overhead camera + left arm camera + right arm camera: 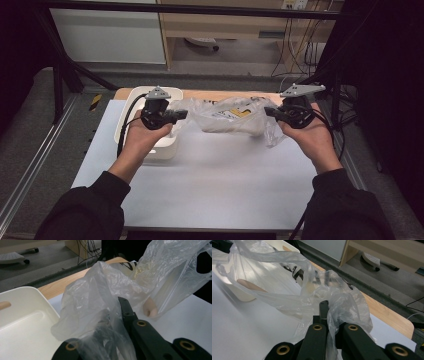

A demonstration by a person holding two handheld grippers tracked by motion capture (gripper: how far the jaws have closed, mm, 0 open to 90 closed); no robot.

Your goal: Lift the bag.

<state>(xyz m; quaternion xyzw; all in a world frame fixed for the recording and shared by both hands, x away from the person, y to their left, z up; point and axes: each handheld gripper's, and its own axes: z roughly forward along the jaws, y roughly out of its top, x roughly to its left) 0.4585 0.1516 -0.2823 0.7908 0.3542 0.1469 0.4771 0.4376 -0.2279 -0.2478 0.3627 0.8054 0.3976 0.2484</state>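
Bag (232, 117): clear plastic, stretched above table's (210, 175) far edge | left gripper (181, 114): clamped on bag's left end, over white bin (167, 150) | right gripper (269, 112): clamped on right end

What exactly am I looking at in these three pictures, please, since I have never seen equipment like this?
A person sits at a white table and holds a hand-operated two-jaw tool in each hand. The high view looks down from above. The other two come from cameras riding on each tool, looking along its black jaws. The left gripper and right gripper are each shut on one end of a clear plastic bag, holding it stretched between them above the table. Something with yellow and black print lies inside the bag. A white tub stands on the table beneath the left gripper.
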